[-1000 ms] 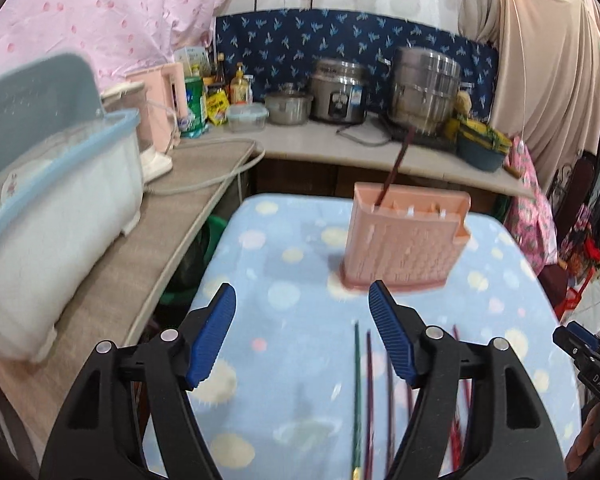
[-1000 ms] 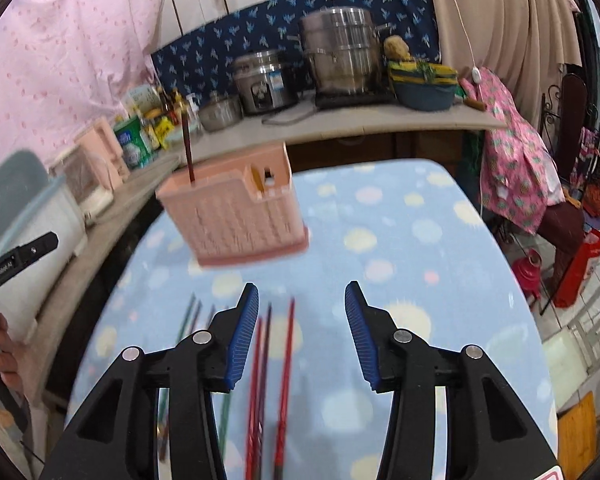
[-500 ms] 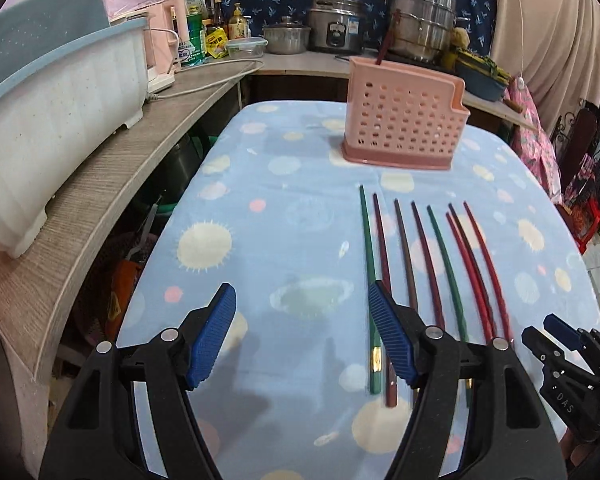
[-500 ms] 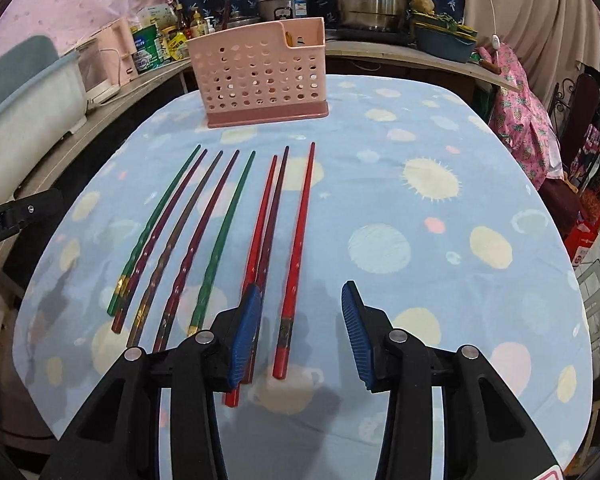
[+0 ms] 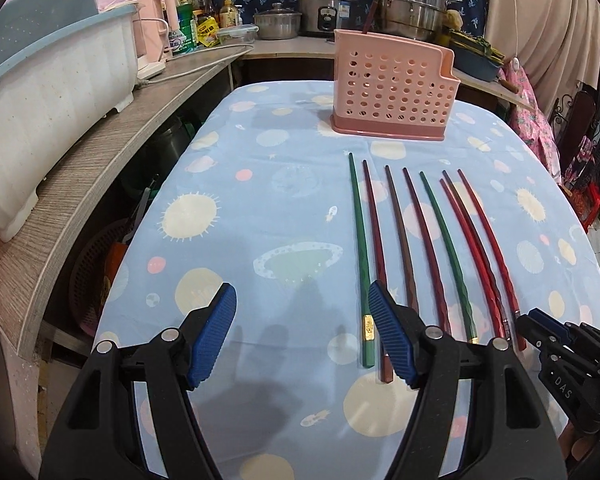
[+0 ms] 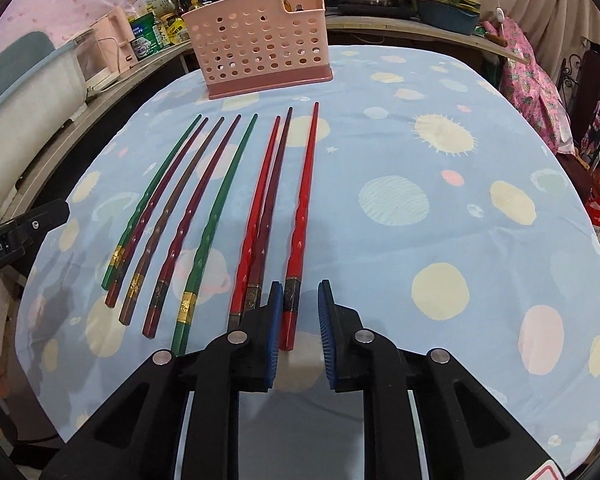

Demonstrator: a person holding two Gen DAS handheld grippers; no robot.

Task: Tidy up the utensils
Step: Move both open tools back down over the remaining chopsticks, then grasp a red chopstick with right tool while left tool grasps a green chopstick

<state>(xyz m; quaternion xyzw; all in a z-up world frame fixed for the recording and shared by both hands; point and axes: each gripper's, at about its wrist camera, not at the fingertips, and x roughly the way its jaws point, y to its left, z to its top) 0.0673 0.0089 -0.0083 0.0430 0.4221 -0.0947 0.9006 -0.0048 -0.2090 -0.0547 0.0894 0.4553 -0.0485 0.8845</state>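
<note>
We find eight chopsticks lying side by side on the cloth-covered counter [image 6: 440,152], filling the centre-left of the right wrist view, with the pink perforated holder [image 6: 260,40] standing upright beyond their tips at upper centre. One dark stick [image 5: 370,12] already stands in that holder, seen in the left wrist view.

Orientation: every long axis runs from the lower frame up toward the holder. The thin tapered tips point at the holder; the thick, banded butt ends lie nearest the fingers. The set fans slightly, closer at the tips.

Handling, in our judgement: each stick is light, rigid and slender, with a glossy lacquered surface that looks slippery, and the twisted mid-section offers little flat face. It may roll or pivot if pinched near the tip. The thick butt end by the decorated band seems the soundest hold.

The right gripper [image 6: 298,336] sits low at bottom centre, fingers apart and straddling the butt of the rightmost red chopstick [image 6: 304,204]; the pads do not appear to touch it. Its neighbours, a dark stick [image 6: 270,208] and another red one [image 6: 256,208], lie just beside the left pad, so a careless closure could catch two.

The left gripper [image 5: 302,332] has its fingers wide apart, holding nothing, near the green chopstick [image 5: 360,240] at the row's left edge.
</note>
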